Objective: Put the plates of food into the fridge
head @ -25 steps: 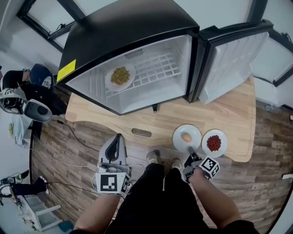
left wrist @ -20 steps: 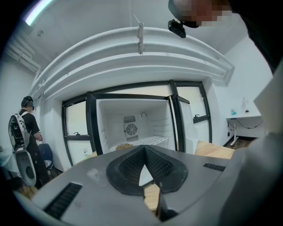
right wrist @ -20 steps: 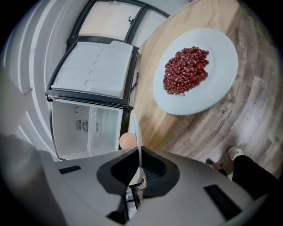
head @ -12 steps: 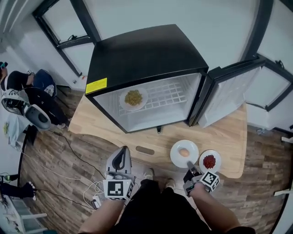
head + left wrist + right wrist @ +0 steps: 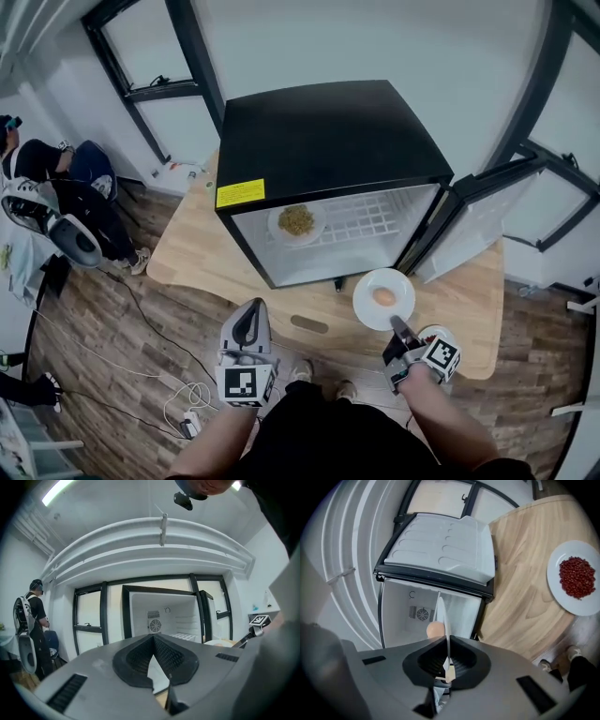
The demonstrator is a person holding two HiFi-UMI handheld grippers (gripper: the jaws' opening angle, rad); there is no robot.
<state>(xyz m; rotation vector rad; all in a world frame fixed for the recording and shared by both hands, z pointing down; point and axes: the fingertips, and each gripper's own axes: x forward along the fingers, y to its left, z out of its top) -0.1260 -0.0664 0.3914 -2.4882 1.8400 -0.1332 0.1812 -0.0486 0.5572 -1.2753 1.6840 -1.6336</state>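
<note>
A black fridge (image 5: 328,141) stands on the wooden table (image 5: 197,253) with its door (image 5: 469,225) swung open to the right. On its wire shelf sits a white plate of greenish food (image 5: 296,222). My right gripper (image 5: 400,328) is shut on the rim of a white plate with an egg (image 5: 383,298), held above the table before the fridge opening. In the right gripper view this plate (image 5: 442,616) is seen edge-on between the pads, the egg (image 5: 435,630) on its left. A plate of red beans (image 5: 576,576) lies on the table. My left gripper (image 5: 249,323) is shut and holds nothing.
A person with a backpack (image 5: 37,202) stands at the left by the window frames. Cables and a power strip (image 5: 187,417) lie on the wood floor. The open door (image 5: 440,541) blocks the fridge's right side. My shoes (image 5: 302,372) are at the table's near edge.
The right gripper has lifted the egg plate off the table, up and toward the fridge opening. The red-bean plate stayed on the table. The left gripper rose slightly.
</note>
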